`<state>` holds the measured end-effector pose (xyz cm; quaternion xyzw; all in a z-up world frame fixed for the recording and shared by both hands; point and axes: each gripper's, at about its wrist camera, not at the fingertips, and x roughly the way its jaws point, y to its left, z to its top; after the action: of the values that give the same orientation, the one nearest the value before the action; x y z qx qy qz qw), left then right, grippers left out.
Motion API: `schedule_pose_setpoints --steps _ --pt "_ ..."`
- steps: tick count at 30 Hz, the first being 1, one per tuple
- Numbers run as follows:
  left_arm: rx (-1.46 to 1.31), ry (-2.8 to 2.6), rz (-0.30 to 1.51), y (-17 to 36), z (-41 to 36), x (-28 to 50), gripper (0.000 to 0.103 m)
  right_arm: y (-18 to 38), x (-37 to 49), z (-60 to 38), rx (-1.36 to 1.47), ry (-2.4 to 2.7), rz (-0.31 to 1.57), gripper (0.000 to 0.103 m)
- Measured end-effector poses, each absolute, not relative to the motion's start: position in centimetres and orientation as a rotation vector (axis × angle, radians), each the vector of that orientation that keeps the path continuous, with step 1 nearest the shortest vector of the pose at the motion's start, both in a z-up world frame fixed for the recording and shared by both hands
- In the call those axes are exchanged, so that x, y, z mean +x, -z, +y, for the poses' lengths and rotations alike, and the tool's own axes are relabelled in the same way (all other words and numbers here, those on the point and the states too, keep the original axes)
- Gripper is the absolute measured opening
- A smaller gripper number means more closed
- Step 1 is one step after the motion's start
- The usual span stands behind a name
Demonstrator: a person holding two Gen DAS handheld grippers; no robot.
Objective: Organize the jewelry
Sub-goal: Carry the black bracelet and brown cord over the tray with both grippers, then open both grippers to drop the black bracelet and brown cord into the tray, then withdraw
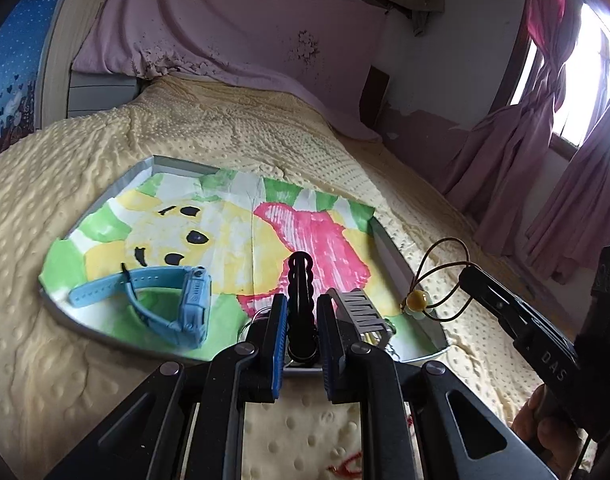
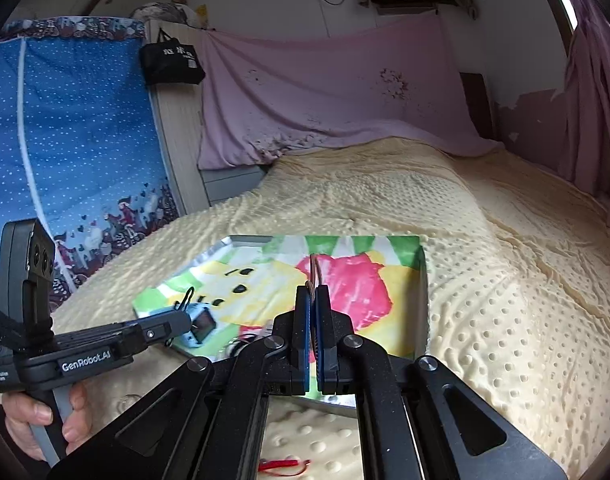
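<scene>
At the near edge of the tray, which sits on the yellow bedspread, the left gripper pinches a black wavy hair clip between its pads. Off the tray's near right corner, the right gripper is pressed together on a brown cord bracelet with a yellow bead. A blue watch already lies near the tray's left edge. Both pieces seem mid-placement; next, each should be lowered onto bare tray and let go without tangling
</scene>
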<state>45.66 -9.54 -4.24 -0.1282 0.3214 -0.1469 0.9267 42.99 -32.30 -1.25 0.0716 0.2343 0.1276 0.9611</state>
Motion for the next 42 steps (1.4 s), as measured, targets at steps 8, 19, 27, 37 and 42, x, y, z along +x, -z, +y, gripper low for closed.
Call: schedule_pose_setpoints --steps 8,19,27,37,42 --pt "-0.24 0.273 0.745 6.6 -10.8 47.7 0.014 4.9 44.5 -32.3 0.153 -0.239 0.574 0.003" --pt "-0.229 0.26 0.768 7.0 -11.1 47.4 0.015 7.2 44.2 -33.2 0.19 -0.198 0.636 0.003" --pt "-0.23 0.254 0.757 6.6 -11.2 46.4 0.021 7.2 43.4 -33.9 0.209 -0.18 0.635 0.028" --pt "-0.212 0.207 0.673 5.3 -10.7 43.6 0.059 5.8 40.6 -35.1 0.231 -0.155 0.547 0.049" --pt "-0.213 0.189 0.638 4.7 -10.0 42.1 0.071 5.0 39.1 -35.5 0.245 -0.138 0.499 0.072"
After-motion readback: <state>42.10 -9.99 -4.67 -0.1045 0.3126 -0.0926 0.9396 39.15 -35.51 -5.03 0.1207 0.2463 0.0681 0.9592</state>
